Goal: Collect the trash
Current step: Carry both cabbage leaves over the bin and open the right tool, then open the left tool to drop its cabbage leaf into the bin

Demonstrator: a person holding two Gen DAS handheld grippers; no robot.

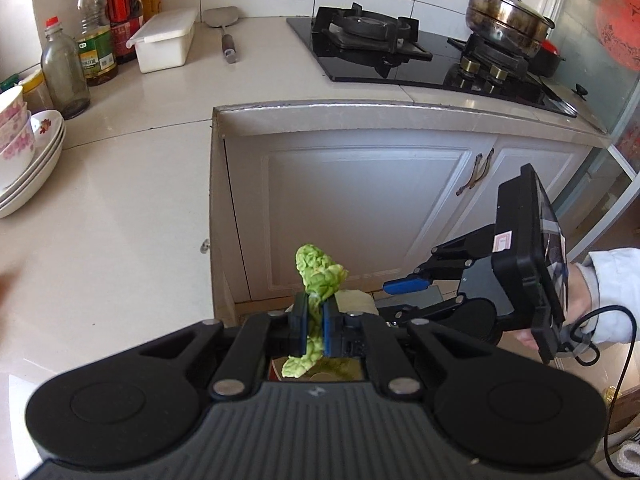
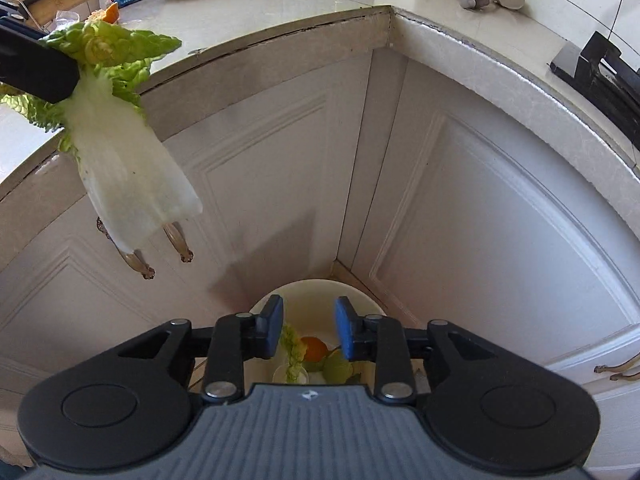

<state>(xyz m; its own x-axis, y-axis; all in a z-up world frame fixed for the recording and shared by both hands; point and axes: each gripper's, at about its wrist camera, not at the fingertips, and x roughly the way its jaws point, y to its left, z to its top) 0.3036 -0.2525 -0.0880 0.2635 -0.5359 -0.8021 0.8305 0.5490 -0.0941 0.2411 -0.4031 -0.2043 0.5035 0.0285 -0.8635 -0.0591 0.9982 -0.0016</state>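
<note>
1. The left gripper [image 1: 315,326] has its jaws pinching a cabbage leaf [image 1: 318,276]; the crinkled green part sticks up ahead of the jaws and a smaller bit hangs behind them.
2. In the right wrist view the same cabbage leaf [image 2: 132,184] hangs far to the left of and above the right jaws, white stalk pointing down, in front of the cabinet doors.
3. The right gripper [image 2: 309,330] has its jaws spread, with nothing between them.
4. Directly below and just ahead of the right jaws sits a pale round bin [image 2: 320,292] on the floor in the cabinet corner; inside it lie green scraps [image 2: 292,346] and an orange peel [image 2: 314,348].
5. To the left of the left jaws stretches a beige L-shaped desk [image 1: 120,184], carrying stacked bowls and plates [image 1: 24,156], bottles [image 1: 94,40], a white lidded box [image 1: 164,40] and a spatula [image 1: 226,32].
6. Far ahead of the left jaws, a black gas hob [image 1: 400,52] is set into the desk, with a steel pot [image 1: 506,20] on its right burner, against a white tiled wall.
7. White panelled cabinet doors [image 1: 360,208] with bronze handles stand beneath the desk edge, ahead of both jaws.
</note>
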